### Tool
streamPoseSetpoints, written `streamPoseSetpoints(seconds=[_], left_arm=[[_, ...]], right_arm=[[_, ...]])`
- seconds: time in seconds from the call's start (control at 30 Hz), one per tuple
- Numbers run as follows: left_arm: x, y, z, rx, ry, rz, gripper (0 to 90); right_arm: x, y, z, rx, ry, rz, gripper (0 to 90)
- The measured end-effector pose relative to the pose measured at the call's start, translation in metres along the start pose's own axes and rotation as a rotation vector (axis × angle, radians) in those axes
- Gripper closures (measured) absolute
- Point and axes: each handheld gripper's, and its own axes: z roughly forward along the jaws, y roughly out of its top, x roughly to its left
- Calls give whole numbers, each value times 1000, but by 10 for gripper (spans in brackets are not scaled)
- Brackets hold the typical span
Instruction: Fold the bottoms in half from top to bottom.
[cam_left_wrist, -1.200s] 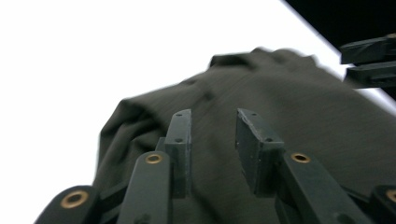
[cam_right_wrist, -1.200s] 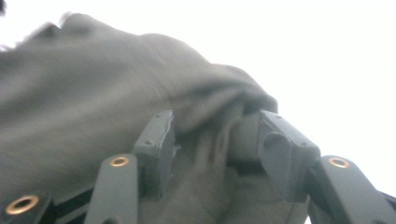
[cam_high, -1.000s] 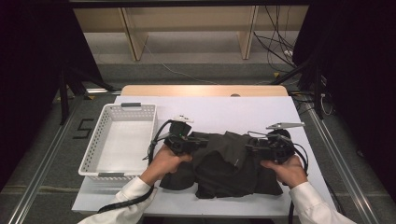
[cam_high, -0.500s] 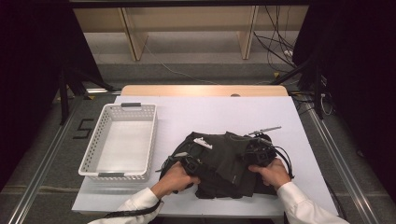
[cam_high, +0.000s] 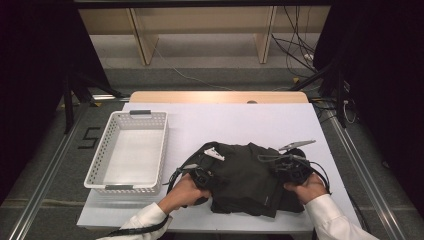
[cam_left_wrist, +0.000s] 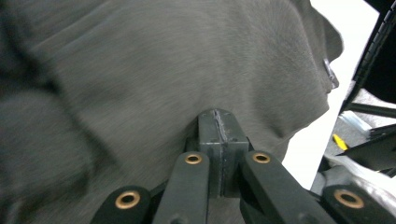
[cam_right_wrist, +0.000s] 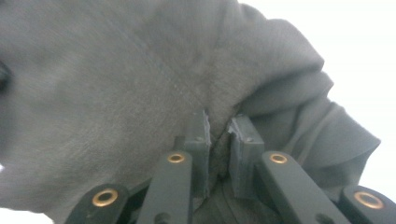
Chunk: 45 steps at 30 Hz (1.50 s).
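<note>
A dark grey garment (cam_high: 245, 177) lies bunched on the white table (cam_high: 240, 120), with a white label (cam_high: 216, 154) showing near its left top edge. My left gripper (cam_high: 200, 176) sits at the garment's left side. In the left gripper view its pads (cam_left_wrist: 218, 116) are pressed together, with the cloth (cam_left_wrist: 140, 70) puckered at their tips. At the garment's right side, my right gripper (cam_high: 287, 167) has just been closing its jaws. In the right gripper view a fold of the cloth (cam_right_wrist: 116, 70) is pinched between that gripper's (cam_right_wrist: 218, 123) pads.
A white perforated basket (cam_high: 100, 165) stands to the left of the garment with nothing in it. Bare table lies behind the garment. Cables trail over the floor at the back right, and wooden shelf legs stand behind the table.
Both hands have come toward the near edge and lower. The garment is now more compact, with its white label showing. The right jaws have closed onto a fold.
</note>
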Motion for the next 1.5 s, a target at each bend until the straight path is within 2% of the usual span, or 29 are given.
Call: streamPoseSetpoints(seconds=[0.1, 0.23, 0.3, 0.33, 0.37, 0.43, 0.5, 0.57, 0.67, 0.73, 0.8, 0.87, 0.97, 1.03, 1.07, 1.13, 1.23, 1.3, 1.33, 1.37, 1.4, 1.5], left_arm=[[5, -5, 9, 21, -8, -32, 891], [1, -5, 3, 8, -10, -18, 884], [0, -1, -11, -35, 0, -7, 826], [1, 0, -16, -55, 13, -3, 815], [3, 3, -25, -98, 51, -7, 806], [11, 6, -39, -162, 140, -21, 760], [21, 6, -49, -192, 230, -56, 736], [33, 3, -52, -200, 292, -103, 662], [45, -4, -41, -146, 355, -151, 548], [50, -9, -29, -105, 393, -163, 492], [52, -12, -21, -85, 405, -162, 471], [53, -14, -13, -63, 399, -153, 485], [56, -18, -6, -35, 328, -161, 694], [56, -19, -4, -25, 265, -200, 787], [56, -19, -5, -21, 242, -207, 809], [56, -22, -9, -20, 141, -264, 836], [52, -24, -12, -32, 85, -294, 836], [53, -24, -13, -44, 73, -316, 818], [55, -24, -13, -53, 82, -315, 794], [56, -24, -15, -53, 109, -300, 743], [55, -22, -20, -70, 166, -273, 697], [47, -14, -36, -133, 176, -243, 624]], right_arm=[[3, -5, 18, 46, -46, -35, 811], [6, -5, 20, 38, -67, -42, 790], [6, -6, 18, 26, -70, -38, 717], [6, -5, 15, 16, -63, -34, 641], [6, -5, 13, 6, -54, -31, 566], [5, -3, 6, -33, -29, -17, 481], [4, -3, 0, -65, -30, -8, 421], [4, -4, -2, -72, -31, -8, 394], [5, -9, -1, -66, -48, -20, 381], [4, -11, 0, -63, -49, -18, 382], [3, -11, 0, -60, -44, -15, 381], [1, -11, 2, -59, -39, -10, 381], [2, -12, 5, -53, -36, -8, 383], [2, -12, 6, -47, -39, -10, 384], [2, -12, 7, -46, -40, -10, 384], [1, -13, 8, -43, -42, -10, 385], [-1, -13, 9, -34, -40, -8, 386], [-2, -14, 10, -32, -39, -9, 387], [-2, -14, 10, -31, -39, -11, 386], [-2, -14, 10, -32, -39, -13, 387], [-2, -14, 10, -33, -39, -12, 386], [-2, -14, 10, -39, -35, -9, 386]])
